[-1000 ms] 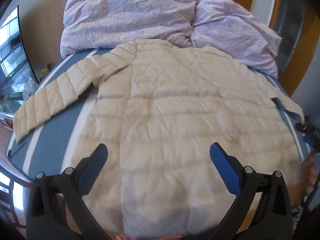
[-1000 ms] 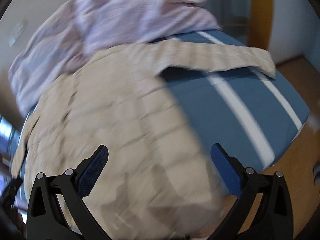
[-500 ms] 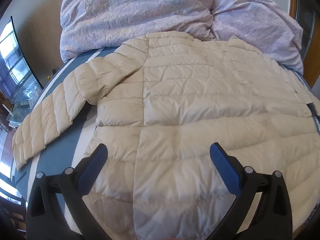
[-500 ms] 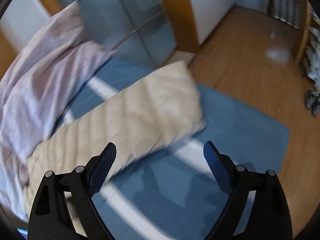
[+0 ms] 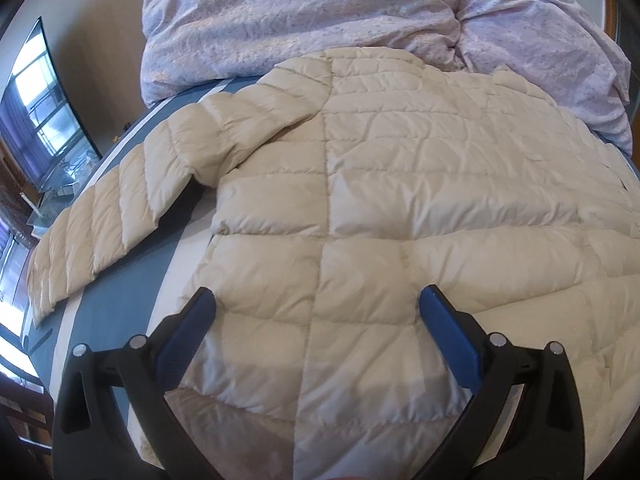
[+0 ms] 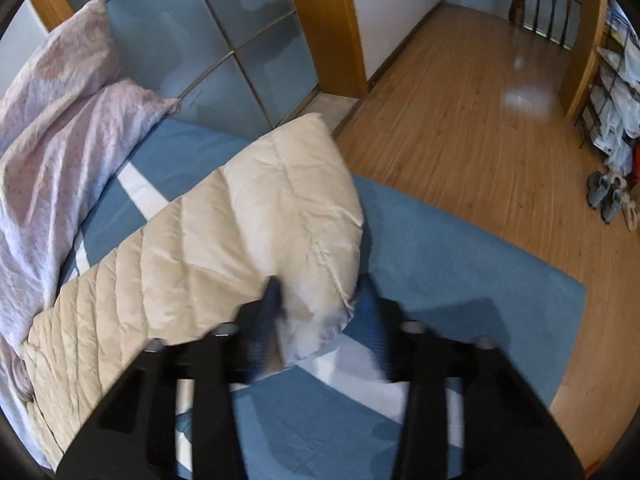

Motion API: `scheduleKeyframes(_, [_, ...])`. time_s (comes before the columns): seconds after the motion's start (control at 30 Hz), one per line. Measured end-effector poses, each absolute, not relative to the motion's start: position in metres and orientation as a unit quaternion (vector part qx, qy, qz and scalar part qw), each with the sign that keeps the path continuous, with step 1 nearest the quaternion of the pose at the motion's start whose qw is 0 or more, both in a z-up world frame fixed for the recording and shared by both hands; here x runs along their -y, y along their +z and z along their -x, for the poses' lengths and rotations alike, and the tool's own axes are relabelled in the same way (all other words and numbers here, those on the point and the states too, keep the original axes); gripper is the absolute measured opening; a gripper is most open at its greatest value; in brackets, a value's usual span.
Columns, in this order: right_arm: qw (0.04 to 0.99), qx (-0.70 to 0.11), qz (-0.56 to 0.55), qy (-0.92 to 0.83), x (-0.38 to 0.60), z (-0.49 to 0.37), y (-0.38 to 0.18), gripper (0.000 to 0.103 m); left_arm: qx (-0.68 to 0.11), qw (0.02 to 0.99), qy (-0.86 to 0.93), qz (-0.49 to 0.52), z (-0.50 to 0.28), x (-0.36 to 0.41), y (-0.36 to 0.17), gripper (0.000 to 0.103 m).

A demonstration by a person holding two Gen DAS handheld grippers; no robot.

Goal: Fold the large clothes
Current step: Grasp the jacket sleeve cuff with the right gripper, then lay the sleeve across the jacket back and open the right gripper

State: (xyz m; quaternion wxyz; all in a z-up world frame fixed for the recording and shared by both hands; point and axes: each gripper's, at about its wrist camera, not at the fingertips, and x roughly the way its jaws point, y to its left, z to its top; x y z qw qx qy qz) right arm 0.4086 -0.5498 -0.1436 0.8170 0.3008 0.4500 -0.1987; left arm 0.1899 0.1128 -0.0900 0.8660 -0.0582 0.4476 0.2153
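Left wrist view: cream puffer jacket (image 5: 380, 208) lies back-up, spread flat on the blue striped bed (image 5: 116, 308). Its sleeve (image 5: 120, 216) angles out toward the bed's left edge, cuff close to that edge. Lilac duvet (image 5: 320, 20) is bunched against the collar end. Left claw (image 5: 316, 312) hangs released, wide apart, over the lower back panel, gripping nothing.

Right wrist view only: the other sleeve (image 6: 208, 256), with its cuff (image 6: 320, 280) between the right claw (image 6: 320, 300) fingers. They are narrowed around it and motion-blurred; can't tell if clenched. Bare sheet beyond the cuff up to the bed corner, then wood floor (image 6: 480, 100). Glass doors (image 6: 208, 40) sit close behind.
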Motion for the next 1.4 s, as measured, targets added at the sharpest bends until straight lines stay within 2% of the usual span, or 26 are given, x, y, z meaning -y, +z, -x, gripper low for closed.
scheduleKeyframes(0.1, [0.819, -0.455, -0.29, -0.196, 0.542, -0.414, -0.14, 0.014, -0.442, 0.868, 0.22, 0.059, -0.187, -0.114, -0.093, 0.101])
scheduleKeyframes(0.37, [0.843, -0.448, -0.229, -0.191, 0.489, -0.446, -0.105, 0.012, -0.434, 0.87, 0.229, 0.039, -0.188, -0.107, -0.098, 0.101])
scheduleKeyframes(0.7, [0.89, -0.439, -0.109, -0.056, 0.296, -0.493, -0.055, 0.011, -0.439, 0.87, 0.21, 0.074, -0.187, -0.116, -0.102, 0.101])
scheduleKeyframes(1.07, [0.882, -0.461, -0.028, 0.097, 0.093, -0.484, -0.059, 0.011, -0.44, 0.871, 0.2, 0.09, -0.186, -0.121, -0.103, 0.101])
scheduleKeyframes(1.4, [0.86, -0.48, 0.002, 0.171, 0.0, -0.451, -0.071, 0.011, -0.439, 0.871, 0.198, 0.092, -0.186, -0.12, -0.103, 0.101])
